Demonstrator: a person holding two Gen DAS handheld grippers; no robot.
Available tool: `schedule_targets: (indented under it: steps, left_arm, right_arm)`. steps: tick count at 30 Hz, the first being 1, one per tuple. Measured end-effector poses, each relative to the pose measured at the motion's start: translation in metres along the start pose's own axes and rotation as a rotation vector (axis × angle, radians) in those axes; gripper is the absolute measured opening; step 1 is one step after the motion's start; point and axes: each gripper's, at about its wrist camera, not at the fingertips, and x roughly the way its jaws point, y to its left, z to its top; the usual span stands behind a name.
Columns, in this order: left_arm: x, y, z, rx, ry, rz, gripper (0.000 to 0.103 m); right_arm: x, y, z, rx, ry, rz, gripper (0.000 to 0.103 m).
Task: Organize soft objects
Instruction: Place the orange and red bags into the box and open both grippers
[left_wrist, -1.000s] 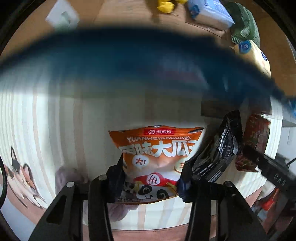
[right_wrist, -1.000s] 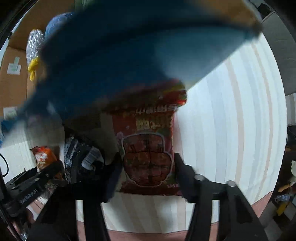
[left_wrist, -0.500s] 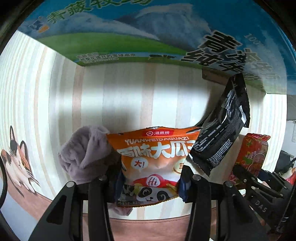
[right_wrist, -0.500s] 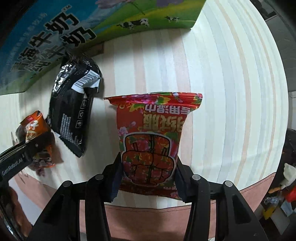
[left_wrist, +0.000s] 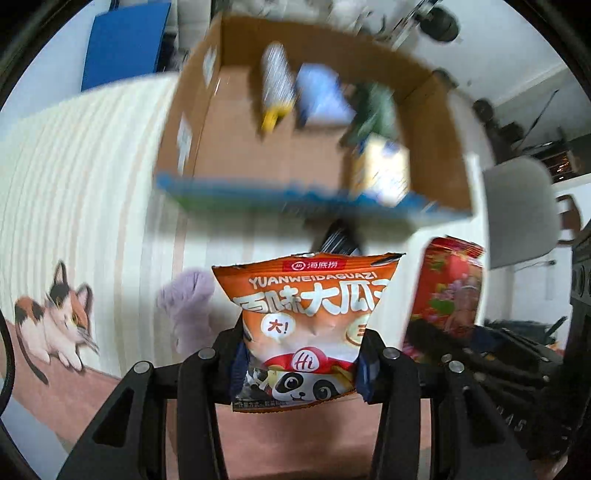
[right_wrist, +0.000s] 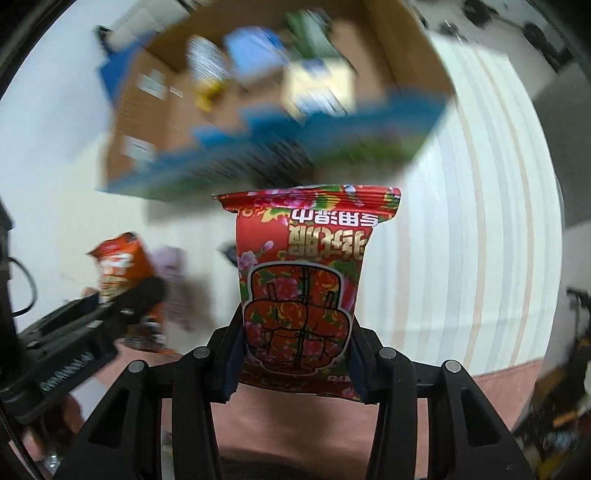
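My left gripper is shut on an orange snack bag with a panda print, held up off the striped table. My right gripper is shut on a red flowered snack bag, also lifted. Each bag shows in the other view: the red bag at the right, the orange bag at the left. An open cardboard box stands ahead, blurred, with several soft items inside. A black packet lies below the box's near edge.
A lilac cloth lies on the table left of the orange bag. A cat picture is printed on the table cover at the left. A grey chair back stands to the right of the box.
Both grippers have risen from the table with their bags. The box now shows from above with its inside open to view. The black packet stays on the table.
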Motion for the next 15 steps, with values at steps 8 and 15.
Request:
schedule_targets:
  steps: [8, 15]
  left_arm:
    - [-0.032, 0.013, 0.104, -0.043, -0.065, 0.011, 0.042]
    - [0.004, 0.037, 0.165, -0.067, 0.031, 0.062, 0.042]
  right_arm:
    - [-0.067, 0.04, 0.067, -0.084, -0.133, 0.049, 0.048]
    - [-0.024, 0.046, 0.139, -0.076, -0.091, -0.006, 0.048]
